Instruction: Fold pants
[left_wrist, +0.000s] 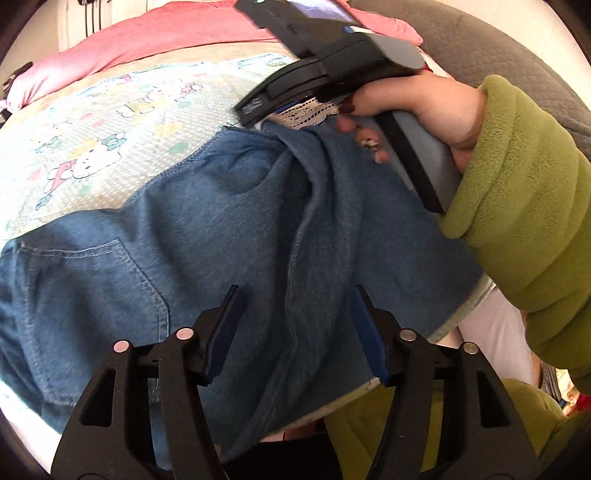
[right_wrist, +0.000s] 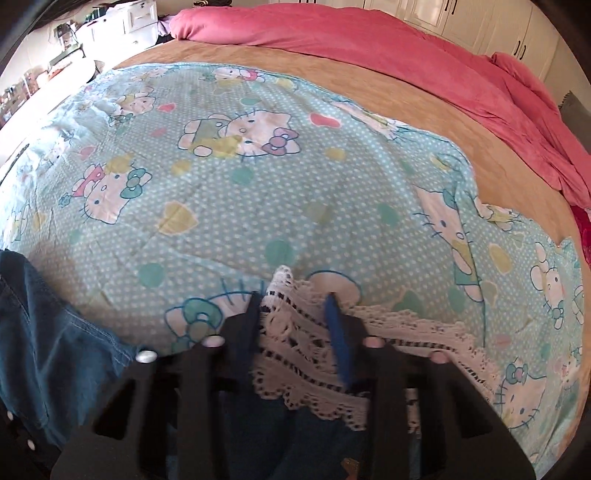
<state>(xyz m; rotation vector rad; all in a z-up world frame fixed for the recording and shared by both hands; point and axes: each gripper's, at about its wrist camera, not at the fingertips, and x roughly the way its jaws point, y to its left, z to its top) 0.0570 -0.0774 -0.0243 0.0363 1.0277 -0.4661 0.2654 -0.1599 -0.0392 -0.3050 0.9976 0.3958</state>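
Left tongs stand apart over the pants, blue pads either side of a raised denim fold, not pressing on it. Right tongs sit much narrower, with the pants' white lace trim bunched between the pads; they look clamped on the lace, though blur softens the contact.

The pants lie on a bed, spread across a blue cartoon-cat sheet near the bed's close edge. Past the sheet there's a tan cover, then a pink quilt heaped along the far edge. White cupboards line the wall behind, and cluttered shelves sit at the far left.

The left view catches what the right cannot: a hand in a green fleece sleeve gripping the right tool, plus a back pocket on the denim. The right view shows the bed's full spread and the room.
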